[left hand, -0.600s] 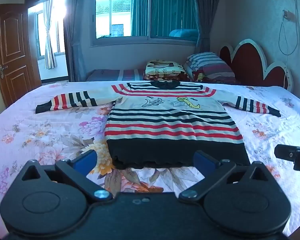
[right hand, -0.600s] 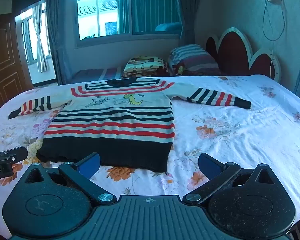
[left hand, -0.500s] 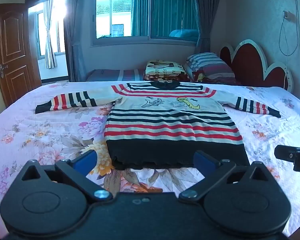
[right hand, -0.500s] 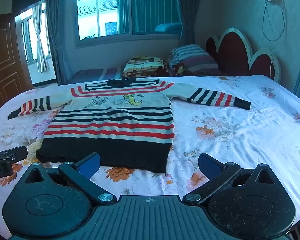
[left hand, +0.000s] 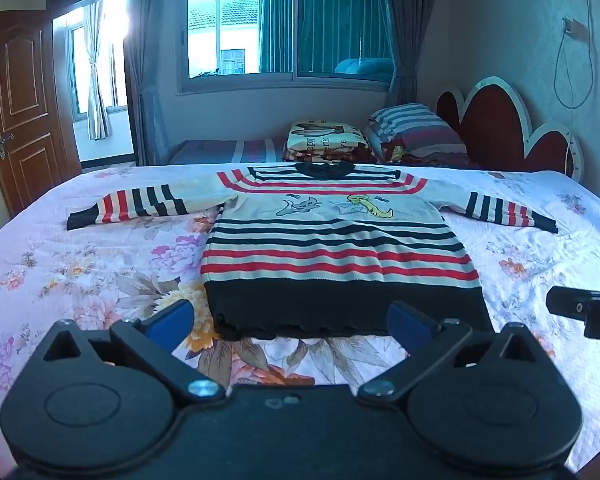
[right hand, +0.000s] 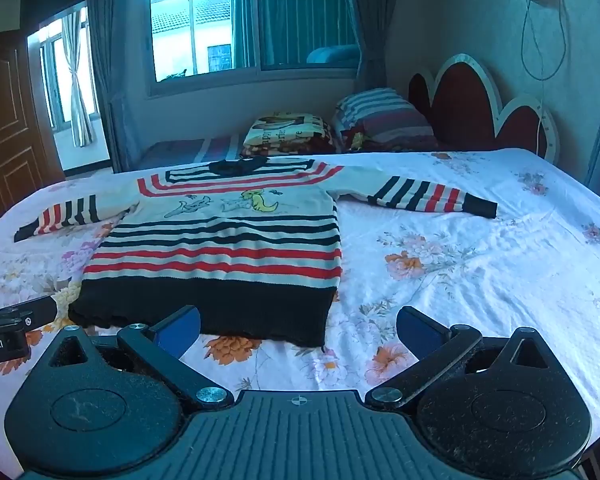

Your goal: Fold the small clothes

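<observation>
A small striped sweater [left hand: 335, 248] [right hand: 220, 248] lies flat and face up on the bed, both sleeves spread out sideways, its black hem nearest me. My left gripper [left hand: 288, 322] hovers open just short of the hem's middle, nothing between its blue pads. My right gripper [right hand: 298, 326] is open too, in front of the hem's right corner and above the sheet. Each gripper's tip shows at the edge of the other's view: the right one [left hand: 583, 308], the left one [right hand: 16, 320].
The bed carries a floral sheet [left hand: 80, 264] [right hand: 479, 264]. A folded blanket [left hand: 325, 142] and a striped pillow [left hand: 415, 128] lie beyond the sweater's collar by the red headboard [left hand: 495, 124]. A window and a wooden door [left hand: 16, 108] stand behind.
</observation>
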A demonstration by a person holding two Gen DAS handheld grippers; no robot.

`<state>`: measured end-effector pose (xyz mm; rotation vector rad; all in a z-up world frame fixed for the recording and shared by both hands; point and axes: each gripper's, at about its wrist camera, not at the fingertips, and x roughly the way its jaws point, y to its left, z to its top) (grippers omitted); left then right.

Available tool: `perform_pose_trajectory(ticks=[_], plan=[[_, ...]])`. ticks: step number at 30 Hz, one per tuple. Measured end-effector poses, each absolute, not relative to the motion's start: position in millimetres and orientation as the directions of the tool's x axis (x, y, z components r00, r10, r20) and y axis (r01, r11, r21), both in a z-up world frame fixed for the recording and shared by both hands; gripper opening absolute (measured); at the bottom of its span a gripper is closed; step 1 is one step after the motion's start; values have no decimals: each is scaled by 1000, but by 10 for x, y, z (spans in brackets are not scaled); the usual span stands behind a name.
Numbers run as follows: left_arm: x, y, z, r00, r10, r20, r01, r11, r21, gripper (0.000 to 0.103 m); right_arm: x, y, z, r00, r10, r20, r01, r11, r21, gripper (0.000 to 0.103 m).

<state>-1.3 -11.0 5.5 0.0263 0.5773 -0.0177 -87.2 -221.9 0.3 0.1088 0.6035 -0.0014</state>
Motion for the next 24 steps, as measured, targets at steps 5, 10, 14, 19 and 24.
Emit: perform_pose_trajectory(ticks=[5, 10, 14, 19, 24], plan=[[10, -73, 37, 837, -13, -547, 27, 999, 18, 102, -873, -2240, 20, 824, 28, -566, 39, 994, 106, 103], [16, -103, 52, 838, -13, -546, 28, 999, 18, 102, -887, -2260, 23, 823, 26, -567, 44, 993, 109, 103], [19, -102, 64, 837, -15, -547, 30, 999, 18, 102, -896, -2257, 19, 824, 24, -566, 47, 993, 110, 103], [34, -67, 103, 838, -16, -546, 31, 999, 19, 102, -908, -2257, 29, 825, 24, -565, 46, 993, 110, 103], [10, -102, 48, 840, -11, -543, 26, 999, 20, 102, -911, -2249, 36, 826, 25, -563, 45, 993, 110, 103]])
